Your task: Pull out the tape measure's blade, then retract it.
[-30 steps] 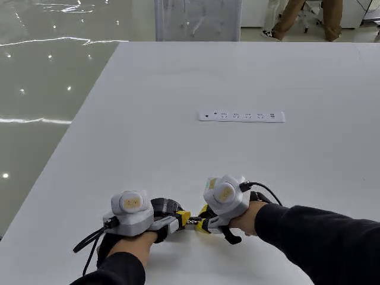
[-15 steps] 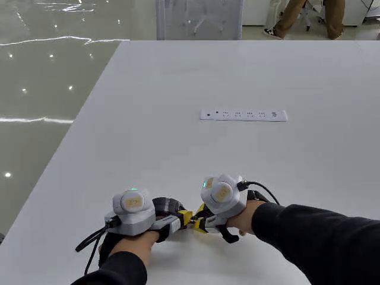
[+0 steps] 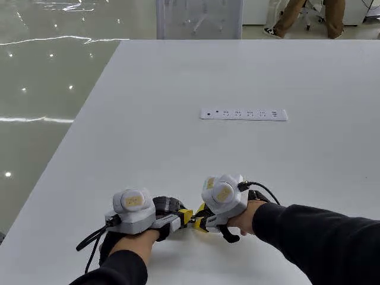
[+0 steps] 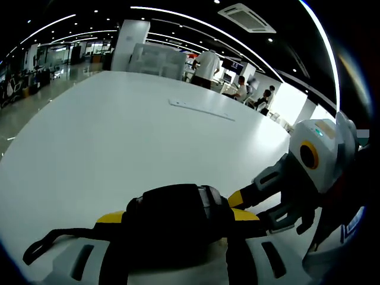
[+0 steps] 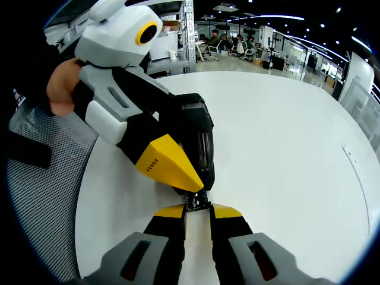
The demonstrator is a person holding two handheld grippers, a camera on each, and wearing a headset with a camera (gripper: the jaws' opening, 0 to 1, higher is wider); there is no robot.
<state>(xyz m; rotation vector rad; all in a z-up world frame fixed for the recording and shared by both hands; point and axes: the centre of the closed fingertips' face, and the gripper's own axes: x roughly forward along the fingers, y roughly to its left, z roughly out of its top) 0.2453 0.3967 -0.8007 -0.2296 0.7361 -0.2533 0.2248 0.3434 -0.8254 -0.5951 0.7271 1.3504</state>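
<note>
White tabletop (image 3: 178,148), rounded black tape measure (image 4: 178,217)

I see a white table (image 3: 148,119) with a white power strip (image 3: 244,114) lying flat on it, well in from every edge. Left of the table runs a glossy grey floor (image 3: 41,89) catching ceiling lights. Past the table's far edge stands a translucent panel (image 3: 199,19), and further right a person's legs (image 3: 309,18).

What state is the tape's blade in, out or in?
In, or nearly: the right gripper pinches the blade tip right against the tape measure, with no blade length showing.
</note>
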